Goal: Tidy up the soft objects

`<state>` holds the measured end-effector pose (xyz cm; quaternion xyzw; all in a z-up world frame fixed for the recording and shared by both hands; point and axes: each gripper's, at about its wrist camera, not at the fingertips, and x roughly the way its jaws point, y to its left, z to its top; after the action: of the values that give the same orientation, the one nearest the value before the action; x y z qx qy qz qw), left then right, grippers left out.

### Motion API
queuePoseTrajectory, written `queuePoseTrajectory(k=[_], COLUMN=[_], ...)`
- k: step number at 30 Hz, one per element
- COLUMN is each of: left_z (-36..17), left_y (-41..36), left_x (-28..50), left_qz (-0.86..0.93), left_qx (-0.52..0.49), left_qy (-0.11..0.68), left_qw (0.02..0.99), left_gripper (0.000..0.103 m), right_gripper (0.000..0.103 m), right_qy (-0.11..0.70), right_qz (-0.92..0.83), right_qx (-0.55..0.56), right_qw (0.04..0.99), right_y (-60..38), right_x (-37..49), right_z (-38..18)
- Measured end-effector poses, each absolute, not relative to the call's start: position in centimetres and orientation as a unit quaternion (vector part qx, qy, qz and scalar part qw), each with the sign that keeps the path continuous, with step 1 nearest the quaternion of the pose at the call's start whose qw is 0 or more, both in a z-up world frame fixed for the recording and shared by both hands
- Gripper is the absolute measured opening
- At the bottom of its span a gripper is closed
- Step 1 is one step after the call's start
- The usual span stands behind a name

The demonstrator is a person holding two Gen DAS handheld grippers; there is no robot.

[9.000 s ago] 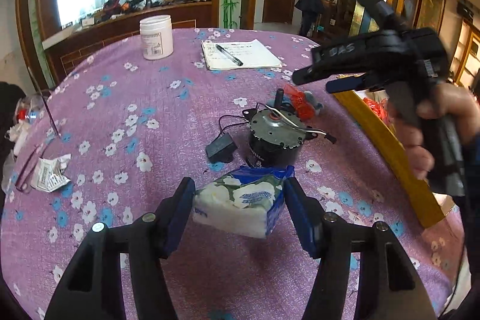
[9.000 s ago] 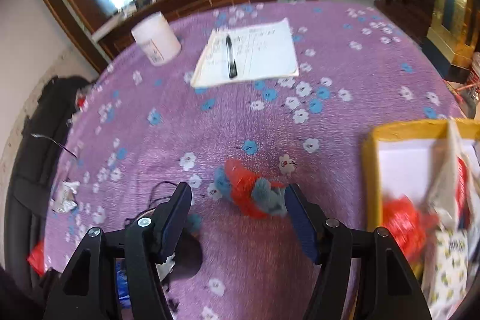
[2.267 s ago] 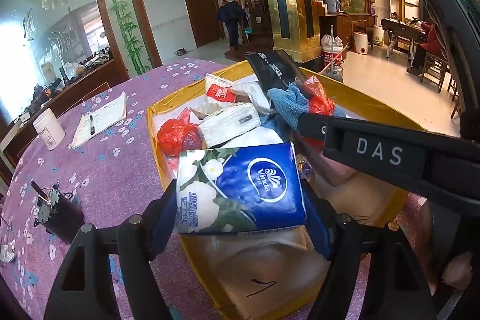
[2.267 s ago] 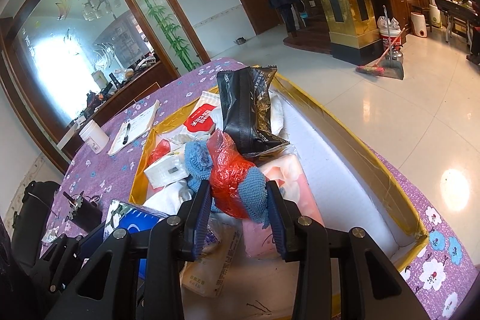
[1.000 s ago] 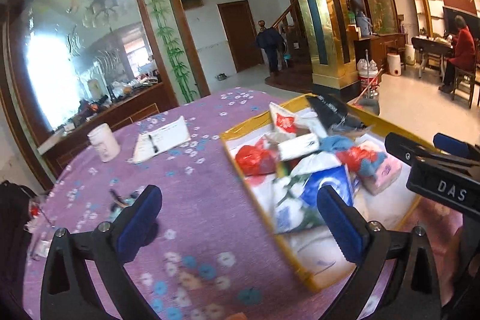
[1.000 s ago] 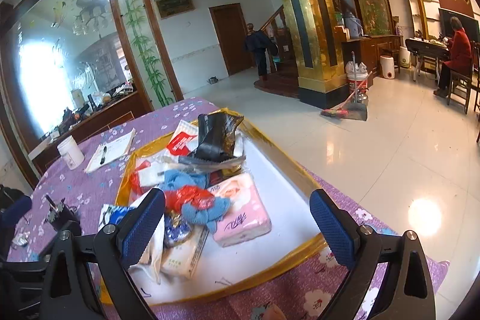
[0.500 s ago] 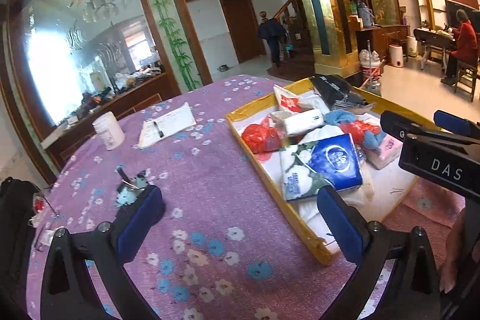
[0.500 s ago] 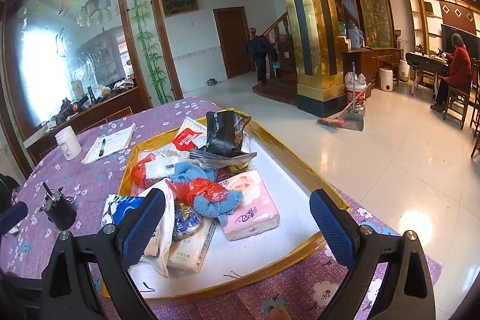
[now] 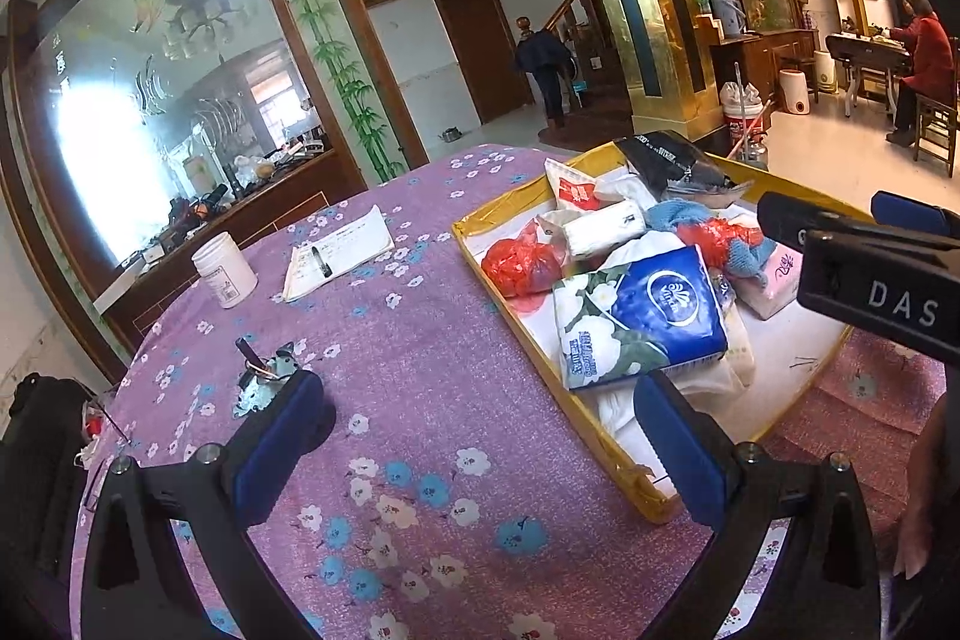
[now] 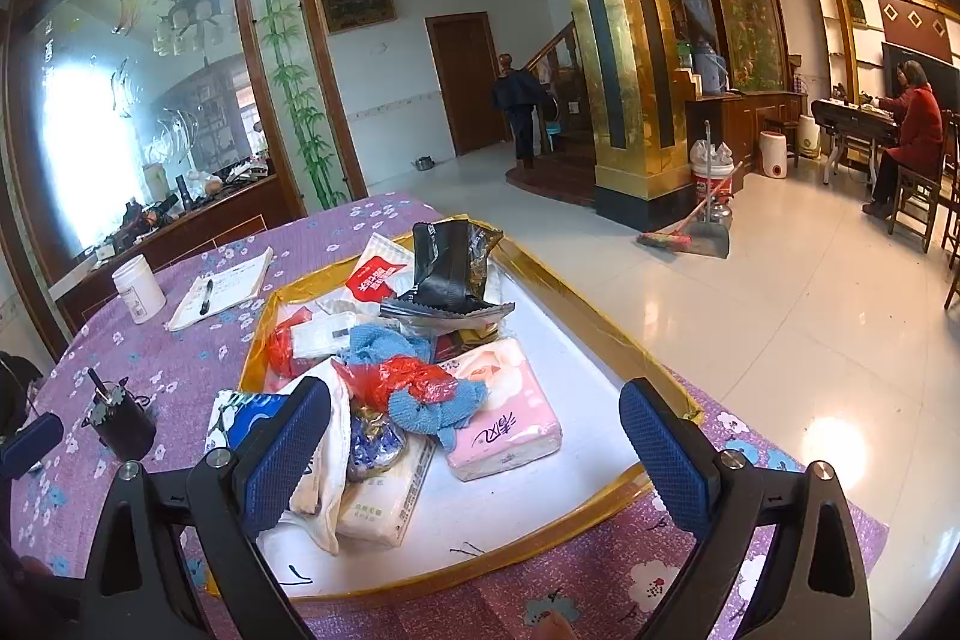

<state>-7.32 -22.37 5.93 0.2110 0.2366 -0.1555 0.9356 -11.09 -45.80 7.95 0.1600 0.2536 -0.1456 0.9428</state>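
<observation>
Both tools are spread wide and hold nothing. The left tool (image 9: 480, 436) hangs above the worktop (image 9: 420, 376), a round top under a glittery purple cloth printed with white and blue flowers. The right tool (image 10: 474, 436) hangs over the near end of the tray (image 10: 606, 334), a shallow white rectangle with a shiny gold rim, its long axis running near to far.

The soft things lie heaped in the tray's left half. Nearest is a glossy blue and white tissue pack (image 9: 636, 316), a flat pillow shape lying on a white cloth (image 10: 327, 466), its long side across the tray. Just right of it a pink tissue pack (image 10: 510, 418) lies flat. On that rests a fuzzy blue knit piece tangled with crinkled red plastic (image 10: 420, 382). Farther in are a small white pack (image 9: 606, 229), a red bag (image 9: 519, 265) and, at the far end, a black foil pouch (image 10: 450, 268) standing crumpled.

Left of the tray, a dark motor (image 10: 120, 421) stands on the cloth. Beyond it are a notepad with a pen (image 9: 336, 253) and a white jar (image 9: 223, 269).

Past the worktop lie a pale glossy tile floor, gold pillars, a wooden door and etched glass with painted bamboo.
</observation>
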Motion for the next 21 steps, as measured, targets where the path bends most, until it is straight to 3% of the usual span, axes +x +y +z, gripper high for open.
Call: queuePoseTrajectory(k=[21], left_z=[5.44], left_y=[-22.28], left_x=[-7.12], left_qz=[-0.168], left_qx=[0.203], left_qy=[0.251], left_qw=[0.932], left_gripper=[0.103], right_gripper=[0.099], right_qy=[0.253], right_qz=[-0.148], right_qx=[0.163], right_qw=[0.942], right_y=[-46.08], right_x=[-11.19], right_z=[7.91])
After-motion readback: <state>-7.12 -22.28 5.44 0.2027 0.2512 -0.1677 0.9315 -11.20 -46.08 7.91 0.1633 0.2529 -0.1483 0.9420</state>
